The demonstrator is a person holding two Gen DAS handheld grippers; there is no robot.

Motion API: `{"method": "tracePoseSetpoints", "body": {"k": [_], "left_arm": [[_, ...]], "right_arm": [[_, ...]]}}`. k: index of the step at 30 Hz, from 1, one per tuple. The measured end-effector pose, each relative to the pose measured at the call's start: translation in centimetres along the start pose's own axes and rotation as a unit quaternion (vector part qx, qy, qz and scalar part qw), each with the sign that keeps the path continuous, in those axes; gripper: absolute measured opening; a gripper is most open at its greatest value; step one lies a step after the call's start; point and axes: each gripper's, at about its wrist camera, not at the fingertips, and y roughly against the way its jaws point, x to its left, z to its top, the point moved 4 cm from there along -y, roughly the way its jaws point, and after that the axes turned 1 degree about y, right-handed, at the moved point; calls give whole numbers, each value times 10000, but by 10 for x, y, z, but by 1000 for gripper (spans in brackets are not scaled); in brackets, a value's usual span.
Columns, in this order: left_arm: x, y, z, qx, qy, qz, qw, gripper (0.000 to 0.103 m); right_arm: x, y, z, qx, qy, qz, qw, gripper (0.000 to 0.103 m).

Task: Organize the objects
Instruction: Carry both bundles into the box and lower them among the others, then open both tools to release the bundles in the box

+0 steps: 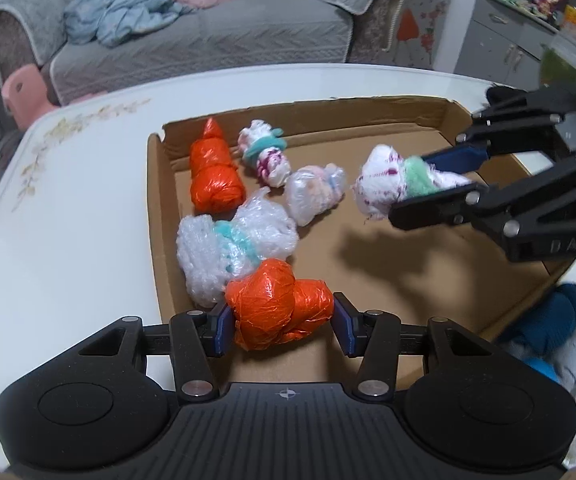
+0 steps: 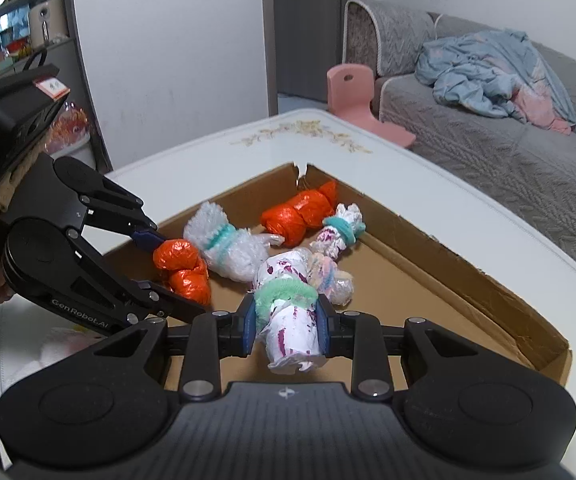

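A shallow cardboard box (image 1: 367, 240) (image 2: 427, 280) lies on the white table. My left gripper (image 1: 282, 326) (image 2: 168, 264) is shut on an orange plastic bundle (image 1: 278, 308) (image 2: 182, 268) over the box's near left side. My right gripper (image 2: 286, 326) (image 1: 435, 178) is shut on a white, purple-flecked bundle with a green band (image 2: 288, 316) (image 1: 387, 184), held above the box floor. Inside the box lie a second orange bundle (image 1: 214, 174) (image 2: 299, 212), a clear bubbly bundle with a teal band (image 1: 232, 242) (image 2: 228, 246), a small clear bundle (image 1: 315, 192) (image 2: 333, 276) and a white-purple bundle with a teal band (image 1: 266, 152) (image 2: 339, 230).
The white table (image 1: 68, 208) (image 2: 467, 216) has a floral print near its far edge. Blue and white cloth items (image 1: 551, 332) lie beside the box. A grey sofa (image 1: 208, 28) (image 2: 507, 128), a pink stool (image 2: 355, 92) and shelves (image 1: 535, 4) stand beyond the table.
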Motion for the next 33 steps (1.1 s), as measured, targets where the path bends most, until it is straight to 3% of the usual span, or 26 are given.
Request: {"method": "tracePoseSetpoints", "body": {"k": [5, 17, 27, 33], "left_arm": [[-3, -5, 5, 24, 53, -4, 10000, 55], [-10, -20, 12, -12, -542, 548, 9970, 56], [-8, -25, 20, 398, -476, 451, 9971, 67], [-10, -24, 19, 562, -335, 345, 9973, 79]], "right_arm": [[0, -15, -1, 201, 112, 122, 9997, 27], [8, -42, 6, 645, 585, 377, 9955, 27], [3, -52, 8, 1203, 753, 374, 9892, 30], [-3, -48, 4, 1357, 776, 166, 9876, 52]]}}
